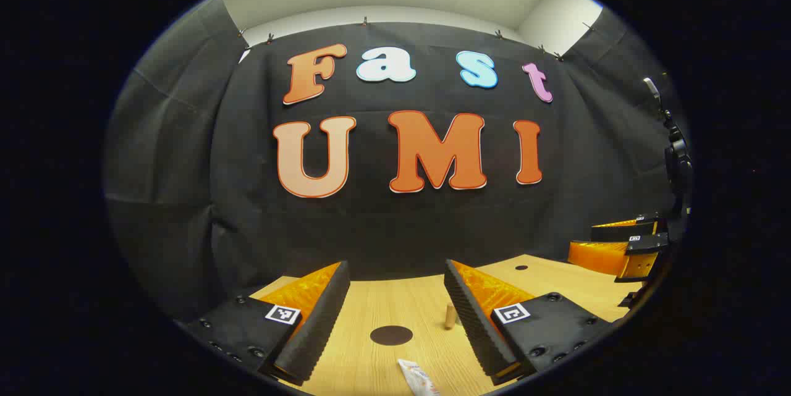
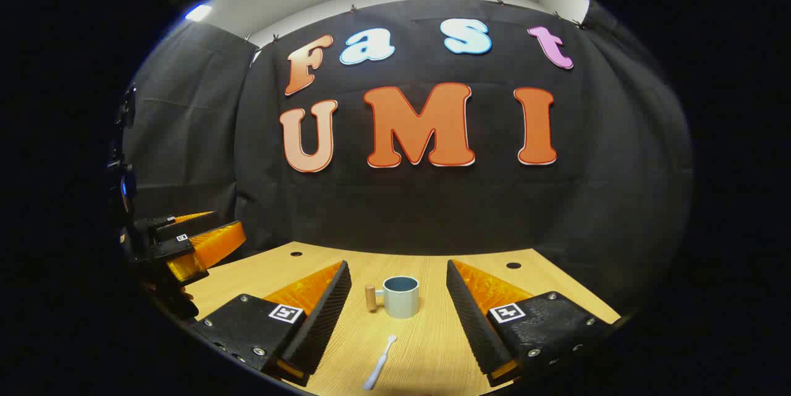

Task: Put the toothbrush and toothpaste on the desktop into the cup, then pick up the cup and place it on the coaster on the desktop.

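My left gripper [image 1: 395, 272] hovers open over the wooden desktop [image 1: 371, 365]. Between its fingers lie a dark round coaster [image 1: 391, 335] and, nearest me, the end of a white toothpaste tube [image 1: 419, 379]. A small wooden handle [image 1: 450, 315] pokes out beside its right finger. My right gripper [image 2: 398, 267] is also open and holds nothing. A pale cup [image 2: 401, 297] with a blue inside and a wooden handle [image 2: 370, 298] stands upright between its fingers. A white toothbrush [image 2: 379, 371] lies flat in front of the cup.
The right gripper [image 1: 624, 248] shows at the desktop's right edge in the left gripper view. The left gripper [image 2: 185, 241] shows at the far left in the right gripper view. Small dark holes [image 2: 513, 265] mark the desktop near the black cloth wall.
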